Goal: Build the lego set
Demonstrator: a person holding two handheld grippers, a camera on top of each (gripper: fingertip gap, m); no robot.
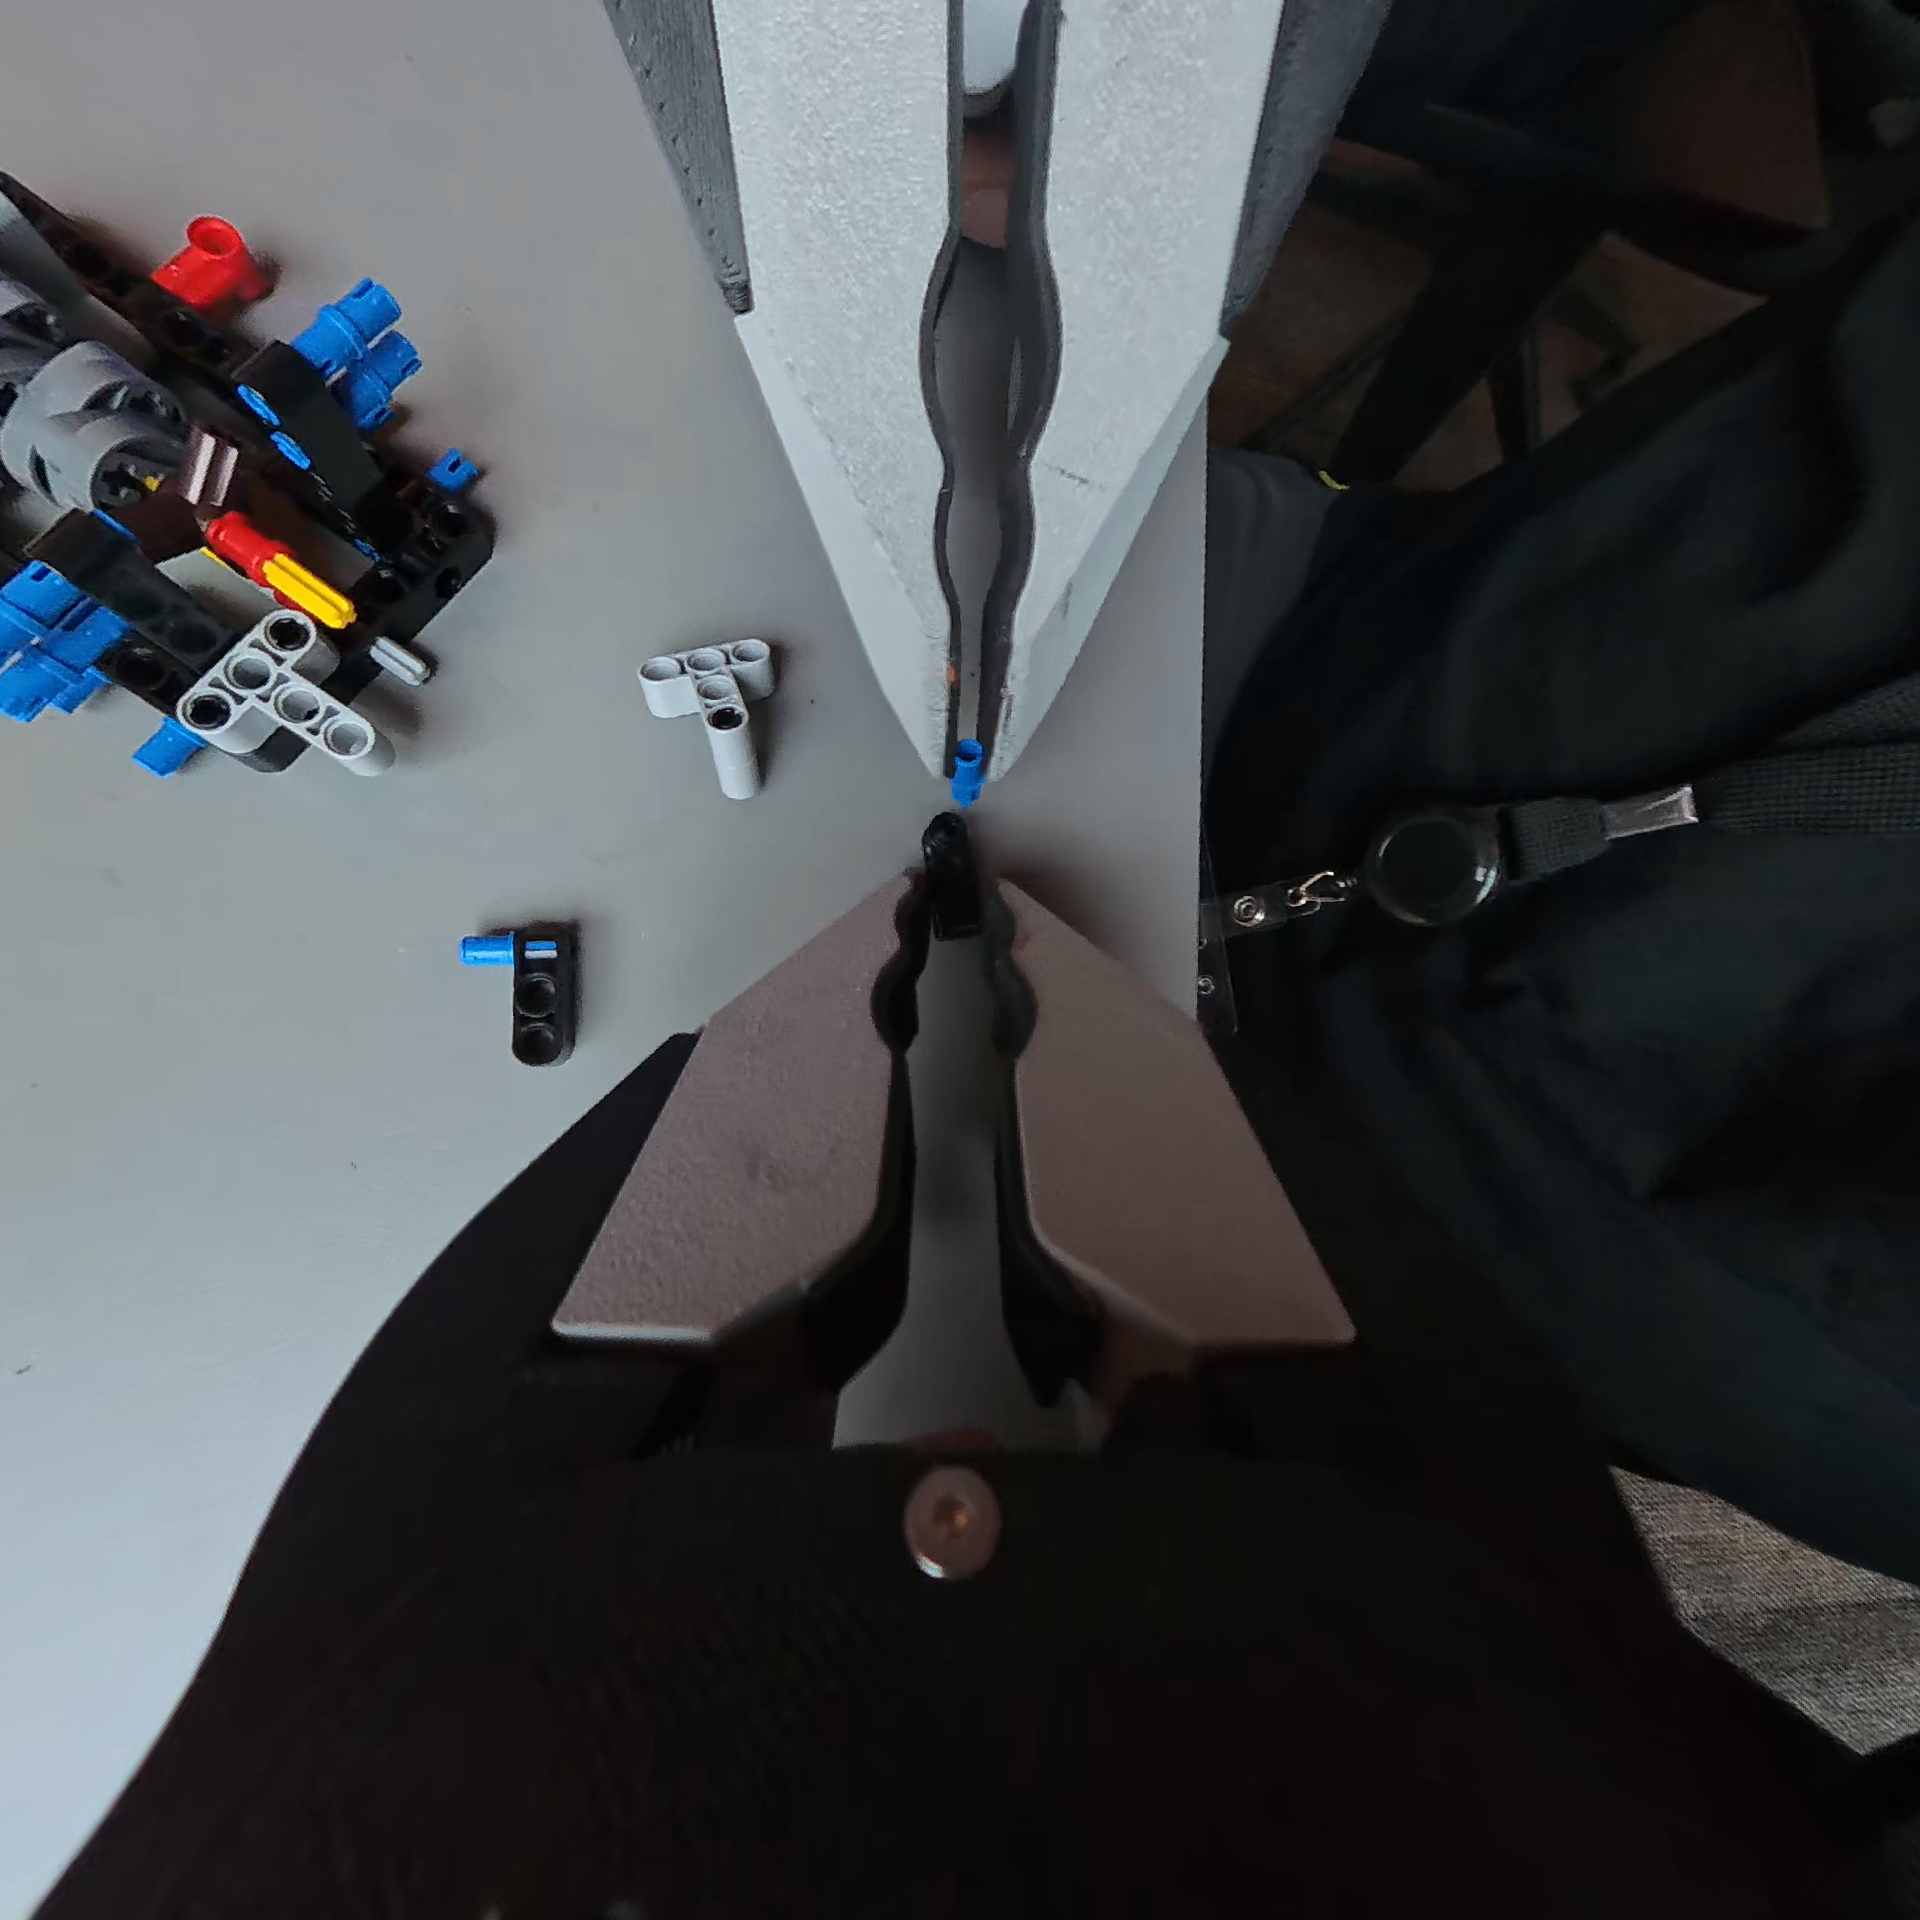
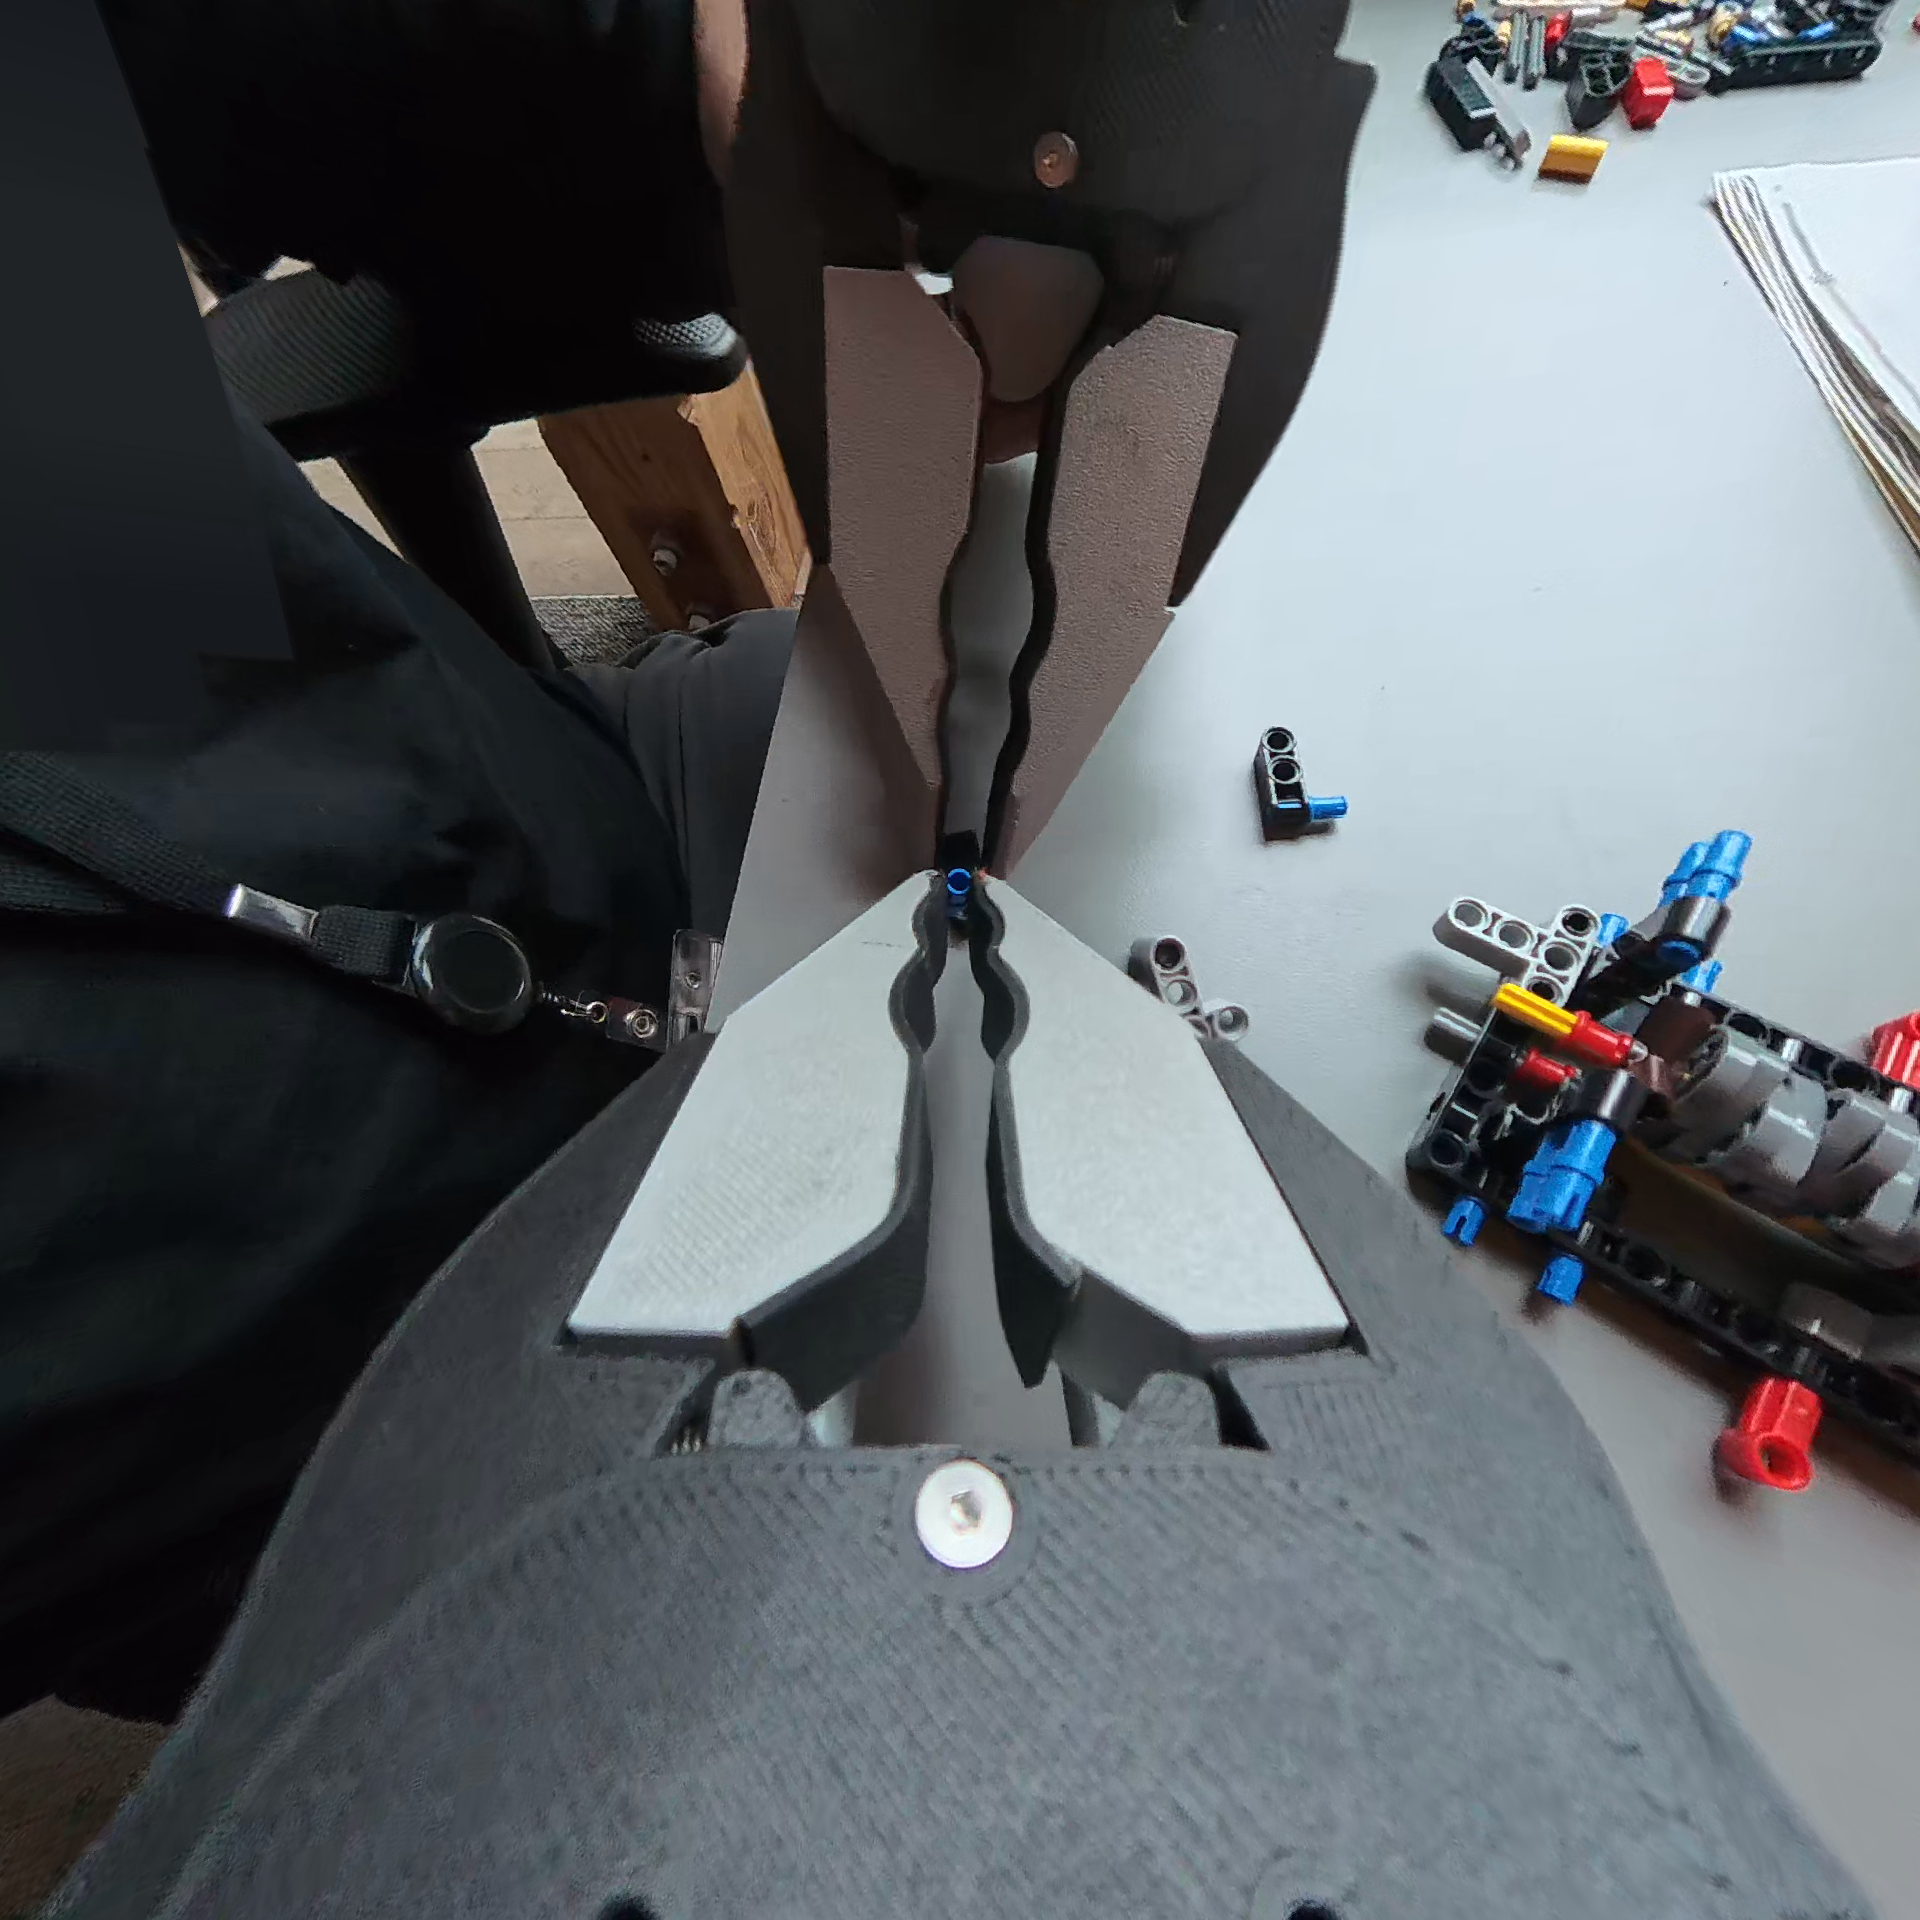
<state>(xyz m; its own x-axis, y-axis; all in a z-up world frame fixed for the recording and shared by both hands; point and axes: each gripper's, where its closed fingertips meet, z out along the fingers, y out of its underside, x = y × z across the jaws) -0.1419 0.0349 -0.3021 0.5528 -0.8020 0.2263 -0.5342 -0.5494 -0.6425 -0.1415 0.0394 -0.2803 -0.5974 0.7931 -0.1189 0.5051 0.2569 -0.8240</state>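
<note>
My left gripper (image 1: 951,883) is shut on a small black piece (image 1: 948,868) that sticks out past its tips. My right gripper (image 2: 956,899) is shut on a small blue pin (image 2: 958,883). The two grippers meet tip to tip above the table's near edge. In the left wrist view the blue pin (image 1: 966,771) points at the black piece with a narrow gap between them. The partly built model (image 1: 239,499), black with grey, blue, red and yellow parts, lies on the grey table (image 1: 312,1195). It also shows in the right wrist view (image 2: 1662,1101).
A grey T-shaped beam (image 1: 717,696) and a short black beam with a blue pin (image 1: 540,987) lie loose near the model. A pile of loose parts (image 2: 1642,62) and a paper booklet (image 2: 1849,312) are at the far right. A person's dark clothing with a badge reel (image 1: 1434,868) is beside the table edge. Both grippers' tips are close together, under 4 cm apart.
</note>
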